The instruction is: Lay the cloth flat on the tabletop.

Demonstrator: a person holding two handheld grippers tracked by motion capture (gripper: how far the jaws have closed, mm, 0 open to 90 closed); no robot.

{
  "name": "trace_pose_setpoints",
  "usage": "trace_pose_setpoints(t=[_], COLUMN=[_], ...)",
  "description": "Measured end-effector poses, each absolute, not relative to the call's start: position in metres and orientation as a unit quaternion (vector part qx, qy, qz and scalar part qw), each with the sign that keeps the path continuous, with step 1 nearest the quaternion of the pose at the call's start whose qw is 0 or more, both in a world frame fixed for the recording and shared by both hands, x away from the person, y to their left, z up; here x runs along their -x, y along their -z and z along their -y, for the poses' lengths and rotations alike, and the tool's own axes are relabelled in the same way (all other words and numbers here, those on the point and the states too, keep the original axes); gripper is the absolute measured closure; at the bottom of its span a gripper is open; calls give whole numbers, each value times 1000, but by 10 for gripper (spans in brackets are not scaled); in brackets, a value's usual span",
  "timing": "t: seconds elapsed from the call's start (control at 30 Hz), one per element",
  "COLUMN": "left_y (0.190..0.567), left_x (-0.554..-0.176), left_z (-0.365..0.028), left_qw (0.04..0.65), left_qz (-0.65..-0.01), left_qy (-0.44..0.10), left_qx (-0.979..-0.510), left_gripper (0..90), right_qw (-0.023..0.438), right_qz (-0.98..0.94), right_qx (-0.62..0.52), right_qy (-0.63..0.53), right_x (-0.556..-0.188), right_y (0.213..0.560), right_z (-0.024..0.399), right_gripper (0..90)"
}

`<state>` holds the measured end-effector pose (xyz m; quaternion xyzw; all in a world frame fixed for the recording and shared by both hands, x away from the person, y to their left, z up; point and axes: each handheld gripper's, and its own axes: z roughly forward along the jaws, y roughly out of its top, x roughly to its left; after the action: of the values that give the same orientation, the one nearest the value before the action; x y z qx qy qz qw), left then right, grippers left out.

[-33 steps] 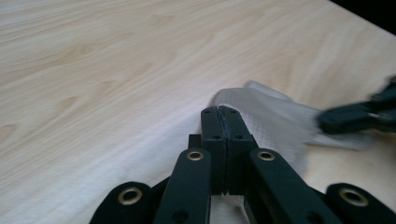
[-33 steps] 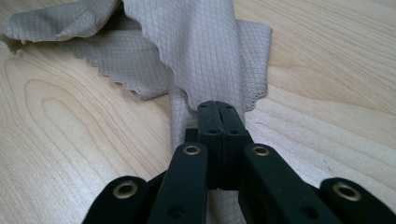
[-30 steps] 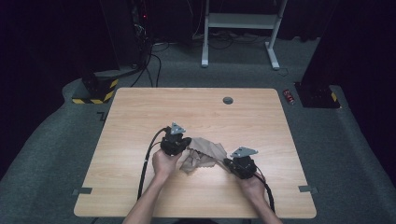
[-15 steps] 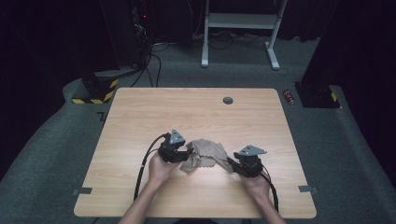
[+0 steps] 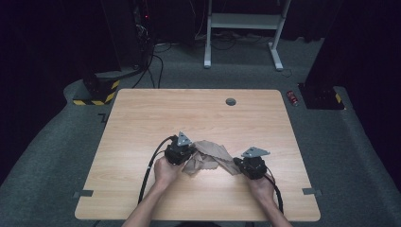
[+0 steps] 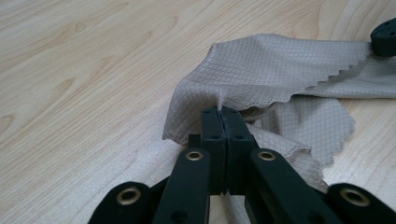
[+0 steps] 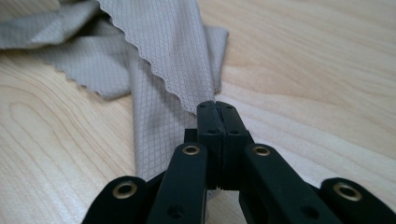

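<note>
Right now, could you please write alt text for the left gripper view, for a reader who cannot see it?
The left gripper, jaws shut, pinches a fold of a crumpled grey-beige cloth with a diamond weave and scalloped edge. The cloth lies on a light wooden table.

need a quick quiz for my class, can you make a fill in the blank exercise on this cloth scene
1. The grey cloth lies crumpled on a ____ table.
2. The left gripper has its jaws ____ on an edge of the cloth.
3. The right gripper pinches the cloth near its ____-cut edge.
4. In the high view, the cloth sits ____ the two grippers.

Missing words: wooden; shut; zigzag; between
</note>
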<state>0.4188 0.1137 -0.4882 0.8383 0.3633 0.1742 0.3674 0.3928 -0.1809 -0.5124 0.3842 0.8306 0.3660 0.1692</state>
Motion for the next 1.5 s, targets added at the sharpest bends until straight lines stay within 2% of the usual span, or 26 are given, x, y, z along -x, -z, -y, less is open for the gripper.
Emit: trace_pose_setpoints(t=[0.3, 0.6, 0.67, 0.77, 0.8, 0.93, 1.1, 1.3, 1.4, 1.43, 1.5], left_y=[466, 478, 486, 490, 489, 475, 460, 481, 490, 497, 500], left_x=[-436, -476, -483, -480, -477, -457, -418, -392, -393, -396, -398], left_z=[-116, -112, -113, -113, -113, -117, -117, -103, -97, -95, -94], left_qw=[396, 352, 337, 335, 336, 343, 358, 338, 332, 342, 337], left_qz=[-387, -433, -448, -459, -457, -442, -405, -393, -391, -398, -401], left_qy=[-166, -181, -180, -174, -176, -186, -171, -175, -167, -143, -146], left_qx=[-816, -810, -808, -804, -804, -808, -824, -837, -842, -839, -840], left_gripper=[888, 881, 829, 707, 652, 534, 485, 441, 441, 443, 457], right_qw=[199, 210, 210, 201, 196, 207, 191, 173, 172, 171, 163], right_qz=[-825, -825, -828, -829, -828, -821, -835, -856, -859, -860, -864], right_qx=[-381, -403, -412, -425, -427, -415, -371, -355, -355, -355, -353], right_qy=[-366, -336, -316, -302, -307, -333, -358, -334, -327, -325, -321], right_x=[-408, -455, -465, -473, -473, -456, -424, -404, -404, -405, -407], right_y=[485, 486, 493, 499, 498, 488, 481, 501, 505, 506, 507], right_z=[178, 166, 163, 162, 164, 166, 162, 152, 150, 150, 150], right_gripper=[896, 892, 886, 791, 764, 725, 699, 628, 630, 670, 737])
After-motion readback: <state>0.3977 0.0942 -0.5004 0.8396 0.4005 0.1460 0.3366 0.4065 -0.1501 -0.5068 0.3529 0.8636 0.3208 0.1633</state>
